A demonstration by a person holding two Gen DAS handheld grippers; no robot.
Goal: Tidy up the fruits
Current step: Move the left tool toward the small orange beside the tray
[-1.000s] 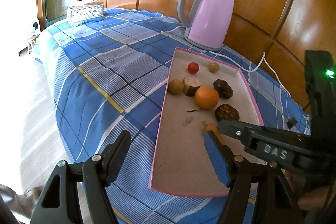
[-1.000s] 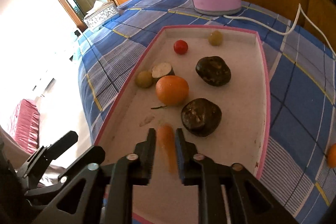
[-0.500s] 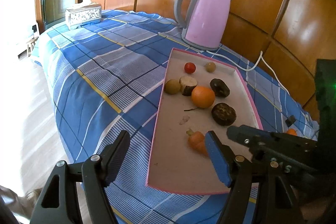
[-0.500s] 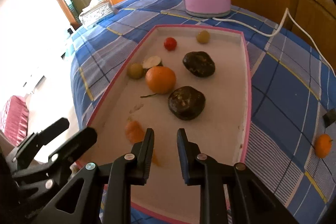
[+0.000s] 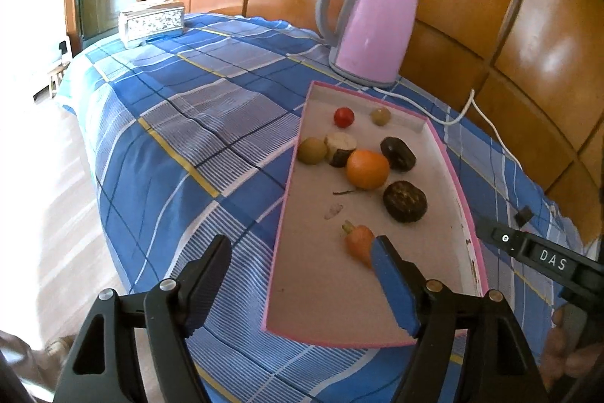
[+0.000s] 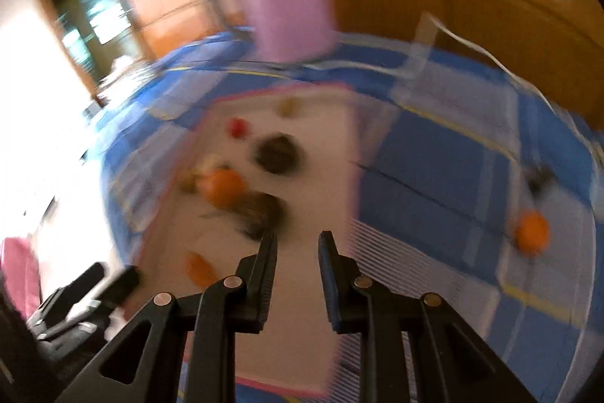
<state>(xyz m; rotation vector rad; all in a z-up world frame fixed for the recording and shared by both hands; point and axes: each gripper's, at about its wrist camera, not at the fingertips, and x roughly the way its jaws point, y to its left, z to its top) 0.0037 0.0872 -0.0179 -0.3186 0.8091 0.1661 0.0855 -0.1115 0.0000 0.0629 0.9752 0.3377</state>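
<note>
A pink-rimmed tray [image 5: 458,184] lies on the blue checked cloth. It holds an orange [image 5: 367,169], two dark brown fruits [image 5: 397,153] [image 5: 404,201], a red tomato [image 5: 343,117], two greenish fruits [image 5: 312,150] [image 5: 380,116], a cut piece [image 5: 341,149] and a small carrot [image 5: 358,242]. My left gripper [image 5: 300,248] stands open and empty over the tray's near left rim, its right pad beside the carrot. In the blurred right wrist view my right gripper [image 6: 298,238] has a narrow empty gap and hovers near the tray's right rim. The carrot [image 6: 198,267] lies to its left.
A small orange [image 6: 532,233] sits on the cloth right of the tray. A pink kettle [image 5: 372,29] stands behind the tray, its white cable [image 5: 472,104] trailing right. A tissue box [image 5: 151,23] is far left. A small black object [image 5: 523,214] lies near the wooden wall.
The carrot was between my right gripper's fingers and now lies loose on the tray. The right gripper has swung away to the right and rolled. The left gripper kept still.
</note>
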